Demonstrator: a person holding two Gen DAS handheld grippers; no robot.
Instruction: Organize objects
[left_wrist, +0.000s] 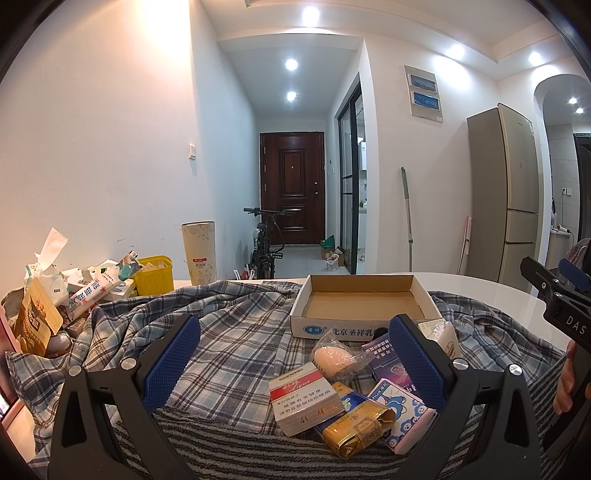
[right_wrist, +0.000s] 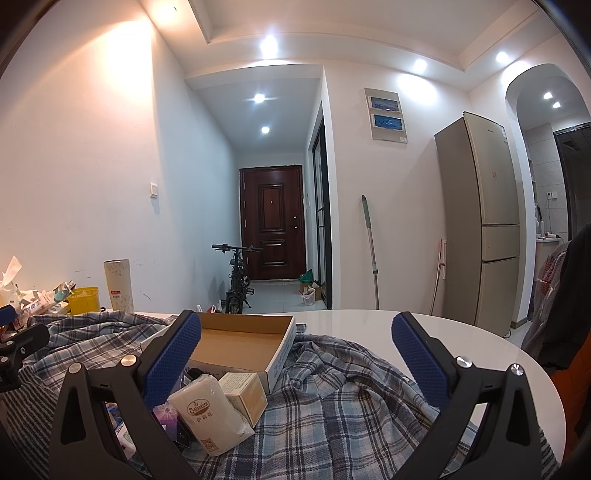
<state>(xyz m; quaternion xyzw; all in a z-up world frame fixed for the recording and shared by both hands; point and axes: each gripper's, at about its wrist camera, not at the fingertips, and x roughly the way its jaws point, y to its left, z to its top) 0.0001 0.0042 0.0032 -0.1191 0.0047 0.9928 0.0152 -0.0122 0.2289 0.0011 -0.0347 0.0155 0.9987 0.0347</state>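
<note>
My left gripper (left_wrist: 295, 365) hangs open above a plaid cloth (left_wrist: 229, 343), holding nothing. Just under it lie a red-and-white carton (left_wrist: 306, 402), a gold packet (left_wrist: 354, 428), a blue-and-white cartoon box (left_wrist: 402, 417), a wrapped pink lump (left_wrist: 332, 358) and a purple box (left_wrist: 380, 358). Behind them sits an empty cardboard tray (left_wrist: 362, 306). My right gripper (right_wrist: 295, 358) is also open and empty, to the right of the tray (right_wrist: 240, 343). A white wrapped packet (right_wrist: 207, 417) and a cream box (right_wrist: 245, 391) lie by its left finger.
Clutter is piled at the far left: tissues, a snack bag (left_wrist: 37, 321), a yellow tub (left_wrist: 153, 275) and a tall paper tube (left_wrist: 199, 251). The white round table (right_wrist: 424, 332) shows bare at the right. A hand (left_wrist: 569, 380) holds the right tool. A fridge, mop and bike stand beyond.
</note>
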